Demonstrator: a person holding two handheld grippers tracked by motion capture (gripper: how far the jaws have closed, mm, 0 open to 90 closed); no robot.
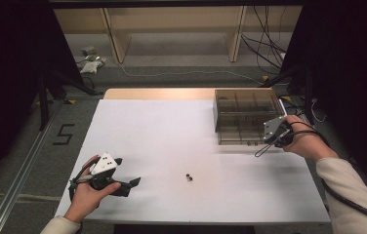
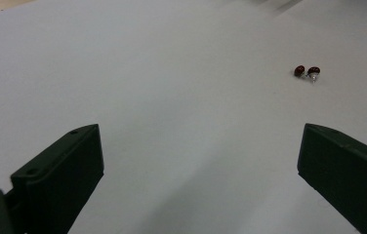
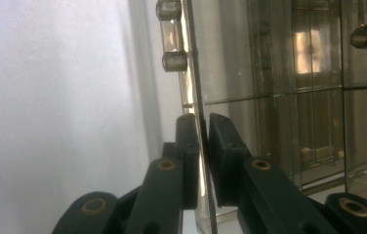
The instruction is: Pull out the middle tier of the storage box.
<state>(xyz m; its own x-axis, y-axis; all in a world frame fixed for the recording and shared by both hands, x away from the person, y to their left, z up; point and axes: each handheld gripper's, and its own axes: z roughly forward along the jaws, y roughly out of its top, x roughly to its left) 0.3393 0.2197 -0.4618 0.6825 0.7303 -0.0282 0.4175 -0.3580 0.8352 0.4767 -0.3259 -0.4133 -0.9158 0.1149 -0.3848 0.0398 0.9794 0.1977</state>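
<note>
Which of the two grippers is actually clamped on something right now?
The right gripper: its jaws pinch the edge of the clear box's lid. The left gripper has its jaws spread wide over bare table, short of the two small beads.

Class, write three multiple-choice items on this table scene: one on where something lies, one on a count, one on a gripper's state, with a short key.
1. Where does the clear box stand on the table?
A. far right part
B. near left corner
C. dead centre

2. How many small dark red beads lie on the table?
A. five
B. none
C. two

3. How do the left gripper jaws stand?
A. shut on a bead
B. wide apart with nothing between them
C. clamped on the box

Key: 1 A, the high view shows it there by the right gripper, whose jaws pinch its thin wall. 2 C, two side by side. 3 B, bare white table shows between them.
</note>
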